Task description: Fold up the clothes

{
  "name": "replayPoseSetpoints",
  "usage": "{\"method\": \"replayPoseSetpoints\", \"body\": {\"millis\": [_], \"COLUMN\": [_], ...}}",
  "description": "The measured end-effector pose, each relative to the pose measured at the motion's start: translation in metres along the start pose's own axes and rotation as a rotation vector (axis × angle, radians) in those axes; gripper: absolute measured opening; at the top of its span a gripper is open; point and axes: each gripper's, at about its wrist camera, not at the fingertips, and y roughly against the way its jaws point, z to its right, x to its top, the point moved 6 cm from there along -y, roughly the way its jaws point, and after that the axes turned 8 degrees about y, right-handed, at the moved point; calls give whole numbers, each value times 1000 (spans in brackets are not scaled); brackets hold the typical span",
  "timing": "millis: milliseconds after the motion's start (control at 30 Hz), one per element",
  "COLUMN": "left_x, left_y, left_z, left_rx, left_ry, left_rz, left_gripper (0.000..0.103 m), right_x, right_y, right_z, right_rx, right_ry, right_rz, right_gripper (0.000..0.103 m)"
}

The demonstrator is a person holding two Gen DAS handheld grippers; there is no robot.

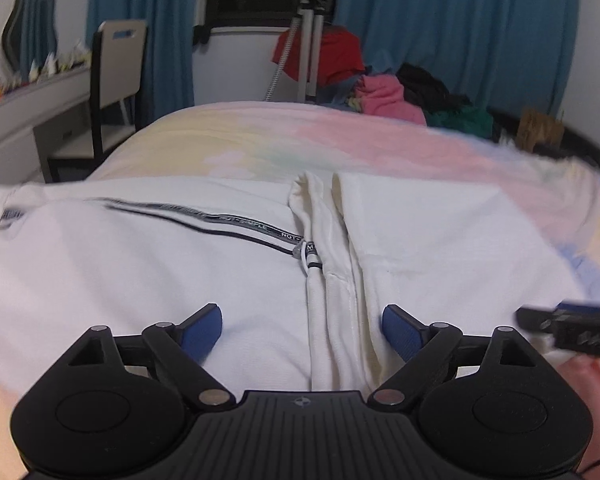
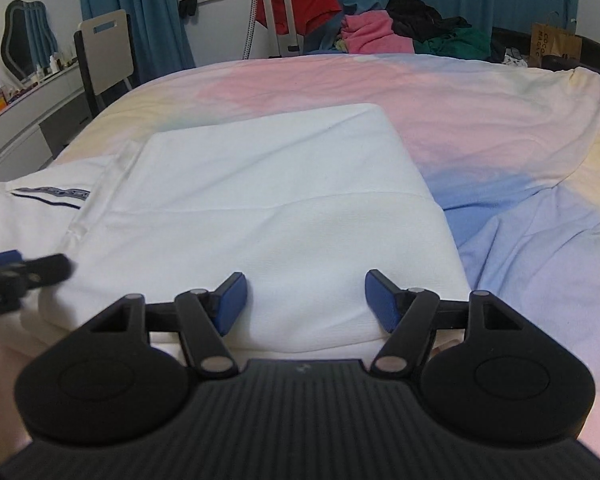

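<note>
Lying beneath both tongs [image 1: 302, 330] [image 2: 302, 302]: white garment [image 1: 140, 272]

Pastel bedspread [image 2: 480, 92] carries white garment [image 2: 260, 200], clothes pile [image 2: 380, 34].

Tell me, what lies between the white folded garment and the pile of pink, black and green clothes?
Only bare pastel bedsheet between garment and pile, per the right wrist view.

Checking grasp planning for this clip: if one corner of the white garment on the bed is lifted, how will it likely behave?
The white garment would probably drape and sag, since its folded panels already crease softly. The flap looks likely to slide open, as nothing pins it. It seems light; it barely dents the bedspread.
</note>
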Motion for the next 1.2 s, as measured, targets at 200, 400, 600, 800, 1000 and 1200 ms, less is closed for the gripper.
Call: {"method": "replayPoseSetpoints", "body": {"millis": [200,400,600,800,1000,1200], "left_x": [11,7,4,31,32,66], "left_y": [58,65,26,13,11,34], "left_z": [-55,-161,-228,-264,-275,-222], "left_rx": [-16,26,-28,110,138,265], "left_ry": [220,689,1036,977,948,626], "left_rz": [19,-58,-121,33,111,268], "left_gripper": [102,102,95,67,17,9], "right_x": [-2,1,3,9,10,9], "right_y": [17,14,10,13,8,-2], "right_z": [2,-4,-11,-17,-39,-44], "right_rx": [-1,-16,-34,-41,27,4], "right_ry": [-5,0,8,22,75,91], "right_rz": [-6,-13,-16,6,26,-2], "right_gripper": [67,67,67,67,67,68]}}
